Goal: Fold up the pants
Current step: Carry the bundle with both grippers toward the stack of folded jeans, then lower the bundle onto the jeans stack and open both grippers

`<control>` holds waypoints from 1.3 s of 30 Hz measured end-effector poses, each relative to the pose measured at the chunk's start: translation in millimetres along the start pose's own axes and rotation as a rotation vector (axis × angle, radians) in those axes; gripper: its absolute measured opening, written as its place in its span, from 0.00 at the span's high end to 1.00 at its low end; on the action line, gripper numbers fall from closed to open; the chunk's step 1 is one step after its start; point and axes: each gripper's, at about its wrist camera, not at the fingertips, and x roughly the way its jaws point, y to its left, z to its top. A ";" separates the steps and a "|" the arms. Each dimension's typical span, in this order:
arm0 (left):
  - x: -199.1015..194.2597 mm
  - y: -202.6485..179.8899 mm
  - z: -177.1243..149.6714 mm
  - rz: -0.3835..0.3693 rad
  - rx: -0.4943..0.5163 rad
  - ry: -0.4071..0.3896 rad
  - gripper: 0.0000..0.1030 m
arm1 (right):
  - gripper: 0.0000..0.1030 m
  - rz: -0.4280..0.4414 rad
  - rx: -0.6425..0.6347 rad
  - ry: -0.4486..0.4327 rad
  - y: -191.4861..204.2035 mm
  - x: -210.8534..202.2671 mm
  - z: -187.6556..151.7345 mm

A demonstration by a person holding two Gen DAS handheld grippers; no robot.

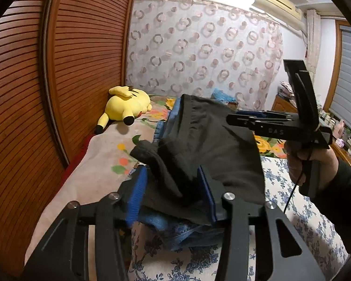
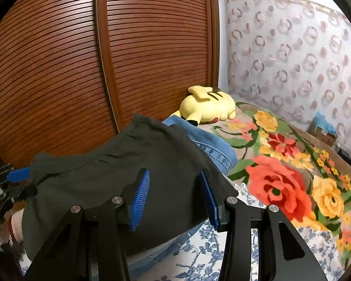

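dark pants [image 1: 210, 140] folded atop jeans [image 1: 175, 229]; my left gripper [image 1: 173, 192] and right gripper [image 2: 175, 194] released, only tidying left.

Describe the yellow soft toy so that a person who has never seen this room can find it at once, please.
Start at the big brown slatted wardrobe beside the bed. At its foot, on the flowered blanket, lies the yellow plush toy, beyond the dark pants and the blue jeans. It is the only stuffed figure there: bright yellow, with black-tipped ears and brown stripes on its back.
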 end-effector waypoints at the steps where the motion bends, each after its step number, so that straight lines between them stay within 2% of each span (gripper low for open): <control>1: -1.2 -0.4 0.8 -0.001 0.004 0.002 0.52 | 0.55 0.002 -0.001 -0.005 1.4 -2.8 0.7; 3: -3.6 -0.3 1.4 -0.008 0.001 -0.002 0.34 | 0.55 0.009 0.000 -0.015 5.5 -6.8 0.4; 4: -5.7 0.0 0.8 -0.024 -0.004 -0.007 0.21 | 0.55 0.012 0.002 -0.020 6.9 -9.0 -2.1; 5: -8.9 -0.4 0.7 -0.039 -0.007 -0.010 0.20 | 0.55 0.015 0.002 -0.023 8.7 -12.5 -5.6; 8: -16.4 -5.0 0.6 -0.004 0.027 -0.020 0.17 | 0.55 0.019 0.000 -0.031 13.6 -20.6 -16.4; 18: -39.7 -6.5 -3.4 0.015 0.035 -0.042 0.14 | 0.55 0.007 0.005 -0.037 28.8 -42.8 -35.0; 25: -50.1 -13.1 -12.3 0.009 0.055 -0.024 0.14 | 0.34 -0.026 0.027 -0.046 40.0 -66.2 -44.9; 39: -78.6 -29.5 -30.4 -0.035 0.098 -0.050 0.14 | 0.19 -0.090 0.056 -0.090 83.7 -134.0 -86.4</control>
